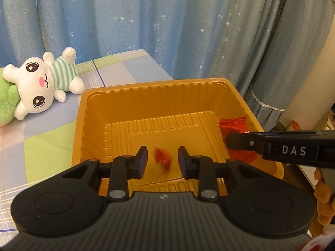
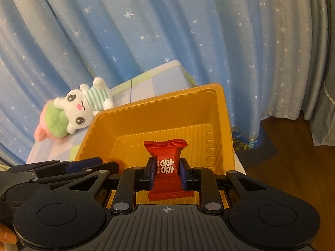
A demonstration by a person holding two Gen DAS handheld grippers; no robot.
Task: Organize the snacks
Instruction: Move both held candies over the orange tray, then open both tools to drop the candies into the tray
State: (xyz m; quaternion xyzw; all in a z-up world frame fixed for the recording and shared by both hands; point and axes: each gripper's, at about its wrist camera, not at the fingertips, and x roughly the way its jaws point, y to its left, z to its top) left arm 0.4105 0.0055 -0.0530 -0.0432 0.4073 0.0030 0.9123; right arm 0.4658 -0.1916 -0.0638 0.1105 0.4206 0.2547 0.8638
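Note:
A gold plastic tray sits on a checked bedsheet. My left gripper is open above the tray's near side, and a small red candy, blurred, is between and below its fingers over the tray floor. My right gripper is shut on a red wrapped candy with white characters, held over the tray. In the left wrist view the right gripper comes in from the right with the red wrapper in it. The left gripper shows at the lower left of the right wrist view.
A white plush toy in a striped shirt lies on the bed left of the tray, next to a green plush. A blue star-print curtain hangs behind. Wooden floor and a dark mat lie to the right.

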